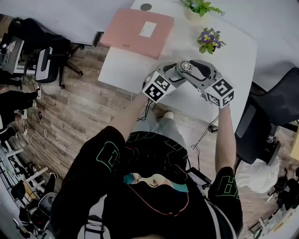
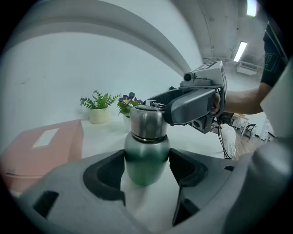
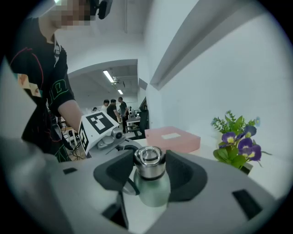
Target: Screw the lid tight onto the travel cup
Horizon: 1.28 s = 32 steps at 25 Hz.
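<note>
Left tool [image 2: 147,167] on cup [image 2: 145,151], right tool [image 3: 149,171] on lid [image 3: 149,157], cup underside hidden

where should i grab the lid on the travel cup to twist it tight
Grip the lid by its round steel side wall, coming in level from the right: the cup stands upright and the left tool clamps its green body below.

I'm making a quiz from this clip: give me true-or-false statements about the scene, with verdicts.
1. The left gripper clamps the green body of the travel cup. True.
2. The travel cup lies on its side. False: it is held upright.
3. The right gripper grips the lid. True.
4. The pink box sits between the grippers. False: it lies farther back on the table.
5. One potted plant is in view. False: a green plant and a purple-flowered plant.
</note>
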Available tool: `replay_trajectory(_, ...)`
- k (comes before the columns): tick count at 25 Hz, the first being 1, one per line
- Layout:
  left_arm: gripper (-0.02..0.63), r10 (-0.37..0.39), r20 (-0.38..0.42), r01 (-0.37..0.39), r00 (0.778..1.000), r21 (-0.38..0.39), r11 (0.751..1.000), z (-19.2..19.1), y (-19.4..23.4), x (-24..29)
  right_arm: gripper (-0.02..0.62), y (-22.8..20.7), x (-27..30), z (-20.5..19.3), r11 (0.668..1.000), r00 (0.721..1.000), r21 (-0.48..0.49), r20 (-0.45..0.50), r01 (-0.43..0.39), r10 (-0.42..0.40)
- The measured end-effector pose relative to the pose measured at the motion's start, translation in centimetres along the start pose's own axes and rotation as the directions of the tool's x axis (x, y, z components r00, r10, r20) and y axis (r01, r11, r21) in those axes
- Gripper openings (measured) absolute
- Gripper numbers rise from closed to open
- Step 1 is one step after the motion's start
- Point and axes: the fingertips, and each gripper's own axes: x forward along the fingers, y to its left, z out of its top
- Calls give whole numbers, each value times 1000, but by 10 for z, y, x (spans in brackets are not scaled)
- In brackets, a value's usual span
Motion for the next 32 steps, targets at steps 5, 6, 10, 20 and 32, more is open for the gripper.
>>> replay_trajectory(5, 317, -3, -9, 3, 1000, 0, 1000, 2, -1, -3, 225, 1, -1, 2, 996, 996, 20, 34, 85, -86)
replay_trajectory(6, 316, -3, -10, 3, 1000, 0, 1000, 2, -1, -3, 225, 1, -1, 2, 994, 993, 23, 38, 110, -111)
replay_trajectory(10, 318, 4, -11, -4, 1000, 4, 1000, 0, 0, -4, 225, 2, -1, 3, 975, 973, 40, 61, 220, -222)
replay_trajectory(20, 318, 20, -11, -20, 1000, 12, 1000, -6, 5, 0, 224, 0, 0, -3, 855, 848, 156, 127, 495, -514)
replay_trajectory(32, 318, 14, -16, -14, 1000, 16, 1000, -2, 0, 0, 258, -1, -3, -1, 856, 854, 185, 113, 484, -507)
